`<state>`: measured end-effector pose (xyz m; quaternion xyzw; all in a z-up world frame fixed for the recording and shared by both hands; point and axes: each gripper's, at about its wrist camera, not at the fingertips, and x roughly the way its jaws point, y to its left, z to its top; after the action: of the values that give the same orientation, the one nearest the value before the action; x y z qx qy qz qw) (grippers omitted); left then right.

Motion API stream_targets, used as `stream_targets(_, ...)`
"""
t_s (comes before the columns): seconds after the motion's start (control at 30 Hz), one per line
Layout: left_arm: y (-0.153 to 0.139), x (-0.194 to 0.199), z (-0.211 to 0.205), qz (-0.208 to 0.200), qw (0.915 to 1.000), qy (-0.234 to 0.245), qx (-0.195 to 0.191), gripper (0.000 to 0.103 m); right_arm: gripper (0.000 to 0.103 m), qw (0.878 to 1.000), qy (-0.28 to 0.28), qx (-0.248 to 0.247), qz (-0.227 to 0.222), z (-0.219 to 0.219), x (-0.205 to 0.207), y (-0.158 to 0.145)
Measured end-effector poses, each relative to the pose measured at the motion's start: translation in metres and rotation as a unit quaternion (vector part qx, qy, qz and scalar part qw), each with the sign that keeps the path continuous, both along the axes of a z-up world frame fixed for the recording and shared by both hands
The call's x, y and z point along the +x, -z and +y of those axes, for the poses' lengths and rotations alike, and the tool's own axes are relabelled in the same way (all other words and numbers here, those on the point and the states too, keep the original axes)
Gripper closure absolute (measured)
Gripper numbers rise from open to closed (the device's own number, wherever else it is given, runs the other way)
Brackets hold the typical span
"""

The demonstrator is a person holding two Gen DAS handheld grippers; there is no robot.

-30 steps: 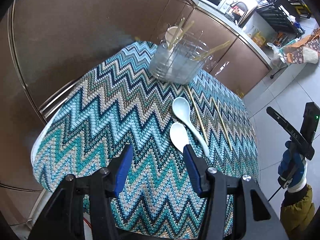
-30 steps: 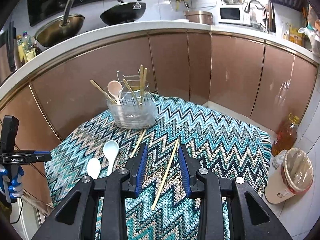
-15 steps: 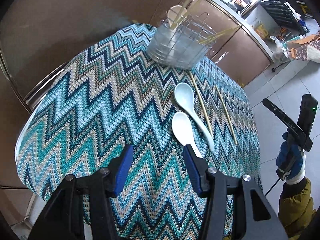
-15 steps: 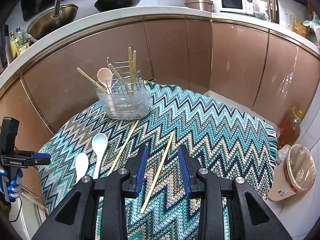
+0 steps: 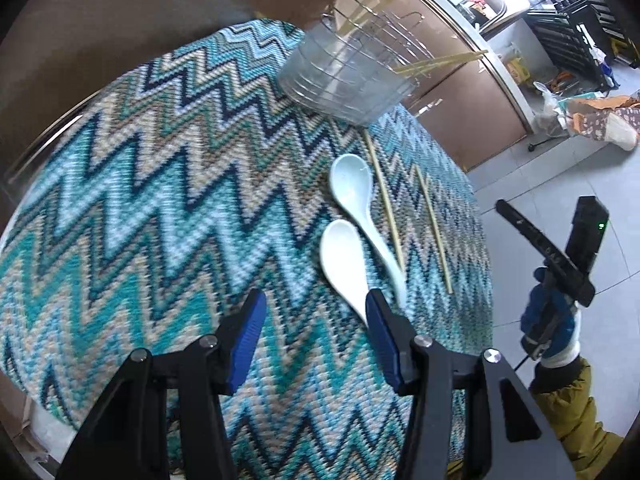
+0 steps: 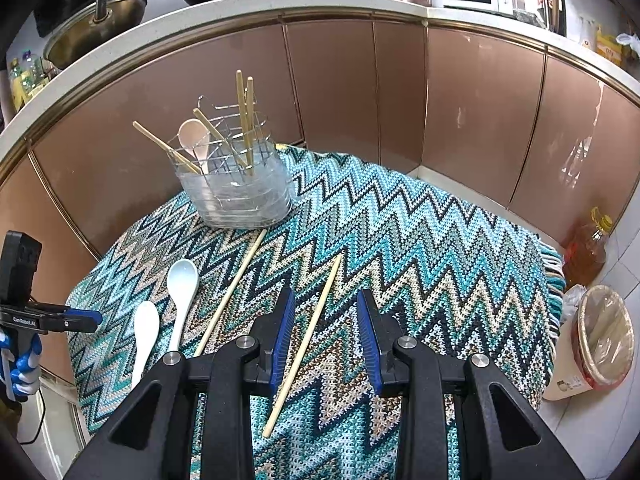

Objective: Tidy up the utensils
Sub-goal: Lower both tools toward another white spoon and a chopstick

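Two grippers tilt down over the zigzag cloth (image 6: pixel 420 240). In front of the utensil holder (image 6: pixel 240 196), the left gripper (image 5: pixel 314 336) gapes empty beside the white spoon (image 5: pixel 342 260); the right gripper (image 6: pixel 326 336), jaws apart, straddles a loose chopstick (image 6: pixel 308 336) without touching it.

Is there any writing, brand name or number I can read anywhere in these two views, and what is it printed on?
"GenRobot.AI": white letters on the black body of the left gripper, seen in the right wrist view.
White marking on the right gripper's black finger, left wrist view: too blurred to read.
Label on the oil bottle: none legible.
Packages on the counter: too small to read.
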<state>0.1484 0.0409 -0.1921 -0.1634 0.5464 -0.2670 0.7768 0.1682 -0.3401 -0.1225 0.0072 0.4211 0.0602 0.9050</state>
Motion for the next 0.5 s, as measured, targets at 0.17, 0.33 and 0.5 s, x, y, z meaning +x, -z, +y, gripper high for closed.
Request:
stream_targets(0.17, 0.003, 0.007, -0.019, 0.002, 0.9998, 0.017, -0.003, 0.055, 0.071, 1.000, -0.004, 0.006, 0.010, -0.002, 0.007, 0.007)
stream_targets(0.33, 0.012, 0.016, -0.026, 0.014, 0.9997, 0.019, -0.002, 0.056, 0.071, 0.999, -0.011, 0.013, 0.040, -0.004, 0.020, 0.020)
stream_targets(0.5, 0.016, 0.026, -0.030, 0.022, 0.9995, 0.023, -0.005, 0.059, 0.070, 0.996, -0.005, 0.030, 0.081, -0.007, 0.040, 0.037)
